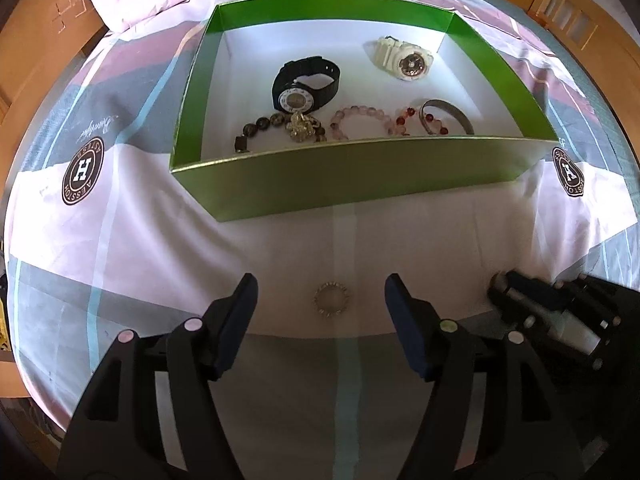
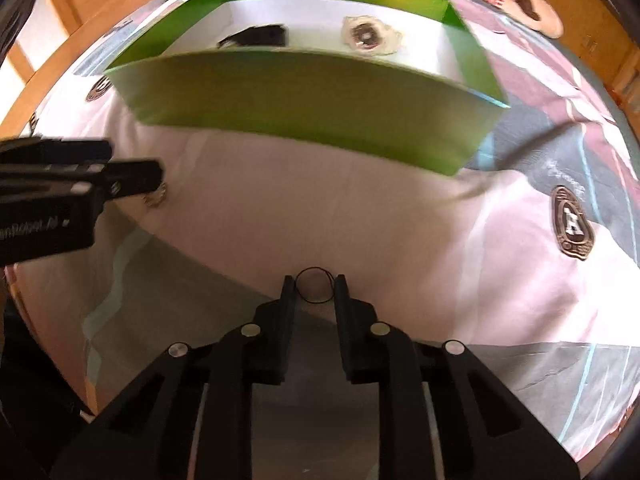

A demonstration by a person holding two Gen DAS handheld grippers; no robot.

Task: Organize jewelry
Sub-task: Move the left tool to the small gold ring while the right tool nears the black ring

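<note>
Setting: a bed spread with a pink, grey and white patchwork sheet [image 1: 280, 240] printed with round crests; wooden furniture rims the edges of both views.

Box: I see a green-walled box [image 1: 352, 172] with a white floor, open side up, lying near the middle of the sheet with its long axis across my left view.

Already inside: a black watch [image 1: 306, 84], a white watch [image 1: 402, 58], a dark beaded bracelet with a metal charm [image 1: 280, 126], a pink beaded bracelet [image 1: 360, 122], a red-beaded piece and a grey bangle [image 1: 448, 116].

Left gripper [image 1: 320, 300]: released and spread wide. A small silvery beaded ring [image 1: 331, 300] lies flat on the sheet between the fingertips, untouched, well short of the box's near wall.

Right gripper [image 2: 316, 286]: nearly closed around a thin black loop [image 2: 316, 285], perhaps a hair tie or cord ring. The loop faces the camera, roughly round, so no clear long axis. I judge it pinched by its sides, though the blur leaves contact uncertain.

Step in hand: I read this as the last loose pieces being collected, each gripper on one.

Next move: closing my left jaws on the ring without pushing it into the soft sheet, then carrying both pieces over the near wall.
</note>
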